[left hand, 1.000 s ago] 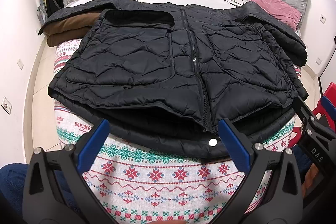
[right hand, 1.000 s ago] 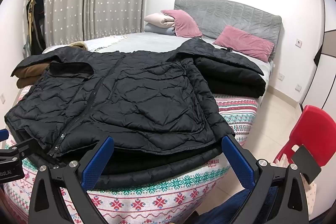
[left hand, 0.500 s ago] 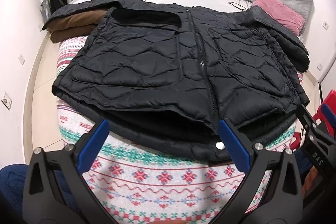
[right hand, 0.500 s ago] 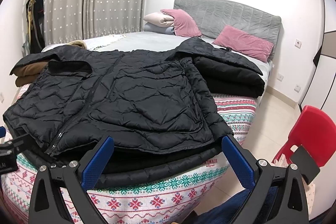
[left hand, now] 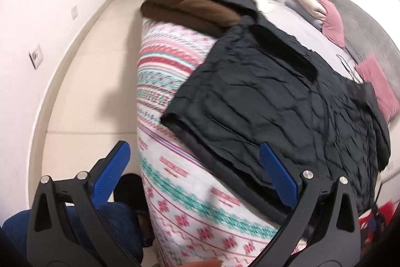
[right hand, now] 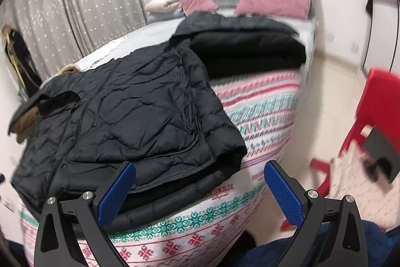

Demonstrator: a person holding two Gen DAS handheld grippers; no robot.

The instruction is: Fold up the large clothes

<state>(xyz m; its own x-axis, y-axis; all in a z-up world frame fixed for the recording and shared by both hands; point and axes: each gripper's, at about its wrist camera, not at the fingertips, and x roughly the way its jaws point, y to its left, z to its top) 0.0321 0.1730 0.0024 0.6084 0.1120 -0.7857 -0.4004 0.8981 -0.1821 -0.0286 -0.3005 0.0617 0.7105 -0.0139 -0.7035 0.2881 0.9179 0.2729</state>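
Both views have swung outward; each tool [left hand: 197,169] [right hand: 200,188] spread wide above jacket [right hand: 130,111], chair [right hand: 375,101] nearby

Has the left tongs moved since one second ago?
Yes. The left tongs swung left: they now frame the black quilted jacket's left hem corner and the floor, against the patterned bedspread.

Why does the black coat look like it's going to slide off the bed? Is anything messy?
The black coat lies flat, but its bottom edge hangs past the foot of the bed. Both frames are blurred. Neither the left gripper nor the right gripper holds it; both have their jaws wide open. Nothing looks torn or spilled.
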